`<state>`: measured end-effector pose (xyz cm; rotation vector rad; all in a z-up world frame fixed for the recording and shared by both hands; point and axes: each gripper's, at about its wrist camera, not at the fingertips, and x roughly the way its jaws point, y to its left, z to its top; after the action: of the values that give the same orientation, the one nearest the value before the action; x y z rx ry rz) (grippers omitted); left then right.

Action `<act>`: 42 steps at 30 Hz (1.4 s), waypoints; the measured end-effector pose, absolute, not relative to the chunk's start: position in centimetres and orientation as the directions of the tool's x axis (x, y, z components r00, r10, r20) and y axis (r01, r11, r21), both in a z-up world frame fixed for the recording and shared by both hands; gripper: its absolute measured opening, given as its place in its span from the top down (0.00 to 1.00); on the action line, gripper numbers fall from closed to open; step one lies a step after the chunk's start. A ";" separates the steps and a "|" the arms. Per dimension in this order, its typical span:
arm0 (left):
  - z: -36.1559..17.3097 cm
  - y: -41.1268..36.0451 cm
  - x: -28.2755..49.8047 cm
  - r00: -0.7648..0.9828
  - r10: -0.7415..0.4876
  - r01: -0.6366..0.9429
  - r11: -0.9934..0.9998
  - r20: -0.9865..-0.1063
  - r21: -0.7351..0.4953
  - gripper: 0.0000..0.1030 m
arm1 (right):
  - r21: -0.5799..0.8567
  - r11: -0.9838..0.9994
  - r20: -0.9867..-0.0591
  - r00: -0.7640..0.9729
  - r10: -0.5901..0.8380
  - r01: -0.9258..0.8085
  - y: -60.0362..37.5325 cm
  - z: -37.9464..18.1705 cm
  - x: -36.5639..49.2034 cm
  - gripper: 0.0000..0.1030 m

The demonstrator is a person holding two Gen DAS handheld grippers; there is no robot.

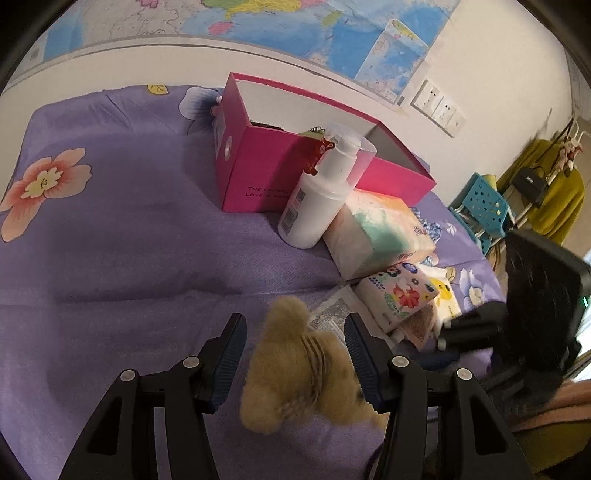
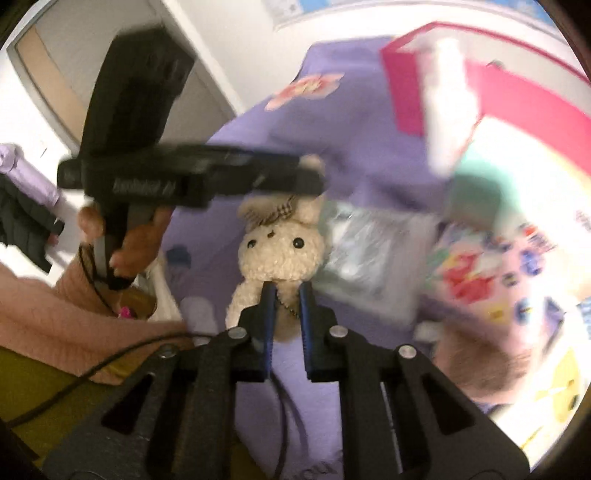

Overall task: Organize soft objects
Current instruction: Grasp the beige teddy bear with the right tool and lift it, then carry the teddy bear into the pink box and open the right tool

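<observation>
Bed [image 1: 110,258]: covered with a purple sheet printed with flowers; it carries everything listed below.

Plush rabbit [image 1: 295,369]: cream-coloured, curly fur, dark bead eyes, a checked bow at one ear. It lies on the sheet at the near edge of the pile, between the two claws. A ball chain hangs at its body.

Left claw [image 1: 295,354]: jaws stand apart on either side of the rabbit. One blue pad lies against the fur; the other is clear of it with sheet showing between. Not gripping.

Right claw [image 2: 286,291]: jaws drawn close together, blue pads nipping the lower part of the rabbit's body and the ball chain [image 2: 290,308]. In the right wrist view the left claw's body crosses above the rabbit's head, held by a hand [image 2: 125,240] with a pink sleeve.

Pink box [image 1: 258,173]: open, white inside, standing on the sheet well beyond the rabbit, with lettering on its front.

White pump bottle [image 1: 317,195]: tilted, leaning back against the pink box, a red charm hanging near its neck.

Tissue pack [image 1: 376,232]: soft, pastel green and orange, lying just beside the bottle's base.

Small flowered pack [image 1: 399,295]: lying in front of the tissue pack, on top of a flat clear packet [image 1: 332,314] near the rabbit.

Wall behind: a map [image 1: 295,22] and white sockets [image 1: 439,107].
</observation>
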<state>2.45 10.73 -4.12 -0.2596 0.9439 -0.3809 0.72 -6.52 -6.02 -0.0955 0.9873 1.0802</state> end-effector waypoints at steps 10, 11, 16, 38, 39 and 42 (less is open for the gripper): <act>-5.0 11.0 2.7 0.506 -0.453 0.202 0.890 -0.734 -0.410 0.46 | 0.353 0.617 -0.712 0.225 0.665 -0.704 -7.2 -5.5 4.9 0.90; -5.1 11.1 2.7 0.506 -0.450 0.197 0.891 -0.736 -0.409 0.46 | 0.369 0.621 -0.709 0.223 0.669 -0.692 -7.7 -5.6 5.3 0.88; -5.6 11.3 2.7 0.500 -0.448 0.182 0.891 -0.741 -0.417 0.46 | 0.418 0.592 -0.672 0.203 0.712 -0.689 -9.0 -5.1 4.0 0.49; -4.1 11.1 2.5 0.509 -0.524 0.223 0.846 -0.683 -0.483 0.46 | 0.438 0.590 -0.664 0.199 0.721 -0.678 -8.5 -5.5 2.8 0.81; -3.4 11.0 2.4 0.520 -0.524 0.231 0.846 -0.674 -0.480 0.46 | 0.435 0.588 -0.657 0.206 0.725 -0.682 -8.5 -5.1 2.8 0.81; -1.1 10.6 2.3 0.561 -0.520 0.265 0.850 -0.644 -0.456 0.46 | 0.421 0.580 -0.626 0.239 0.742 -0.698 -9.1 -3.1 3.1 0.81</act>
<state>2.29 10.63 -1.06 -0.3252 0.8583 -0.4720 3.09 -9.07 -3.13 0.0577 0.8917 0.9863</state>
